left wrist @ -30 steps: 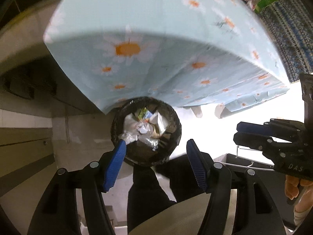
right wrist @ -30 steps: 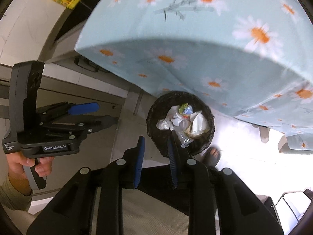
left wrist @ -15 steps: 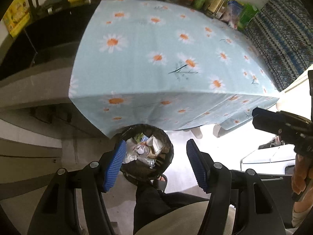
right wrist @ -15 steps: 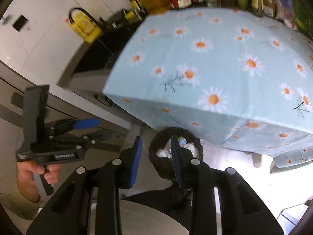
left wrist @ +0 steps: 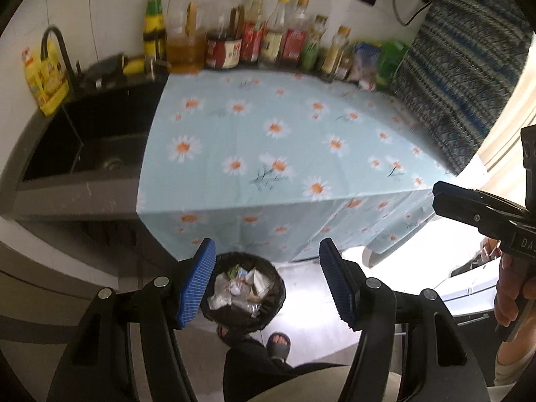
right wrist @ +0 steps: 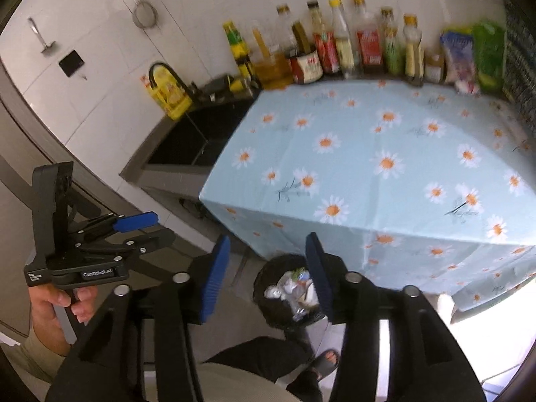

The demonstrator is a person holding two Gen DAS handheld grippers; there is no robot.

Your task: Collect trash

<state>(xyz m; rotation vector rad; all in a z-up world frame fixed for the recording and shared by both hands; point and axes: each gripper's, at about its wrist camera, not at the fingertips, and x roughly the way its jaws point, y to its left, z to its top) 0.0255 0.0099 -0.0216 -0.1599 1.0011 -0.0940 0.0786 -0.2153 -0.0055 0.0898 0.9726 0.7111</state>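
Note:
A black trash bin (left wrist: 243, 296) stands on the floor below the counter edge, holding crumpled white and clear trash (left wrist: 234, 288). It also shows in the right wrist view (right wrist: 288, 296). My left gripper (left wrist: 266, 283) is open and empty, high above the bin. My right gripper (right wrist: 266, 276) is open and empty, also high above the bin. Each gripper shows in the other's view, the right (left wrist: 482, 214) and the left (right wrist: 97, 244). No trash shows on the daisy tablecloth (left wrist: 278, 147).
The counter with the blue daisy cloth (right wrist: 385, 167) has a row of sauce and oil bottles (left wrist: 251, 40) and bags along the back wall. A black sink (left wrist: 90, 140) with a tap lies to the left. The person's sandalled foot (left wrist: 279, 341) is by the bin.
Both grippers have risen from near the bin and tilted up, so the whole countertop and back wall came into view. The right gripper's jaws opened wider.

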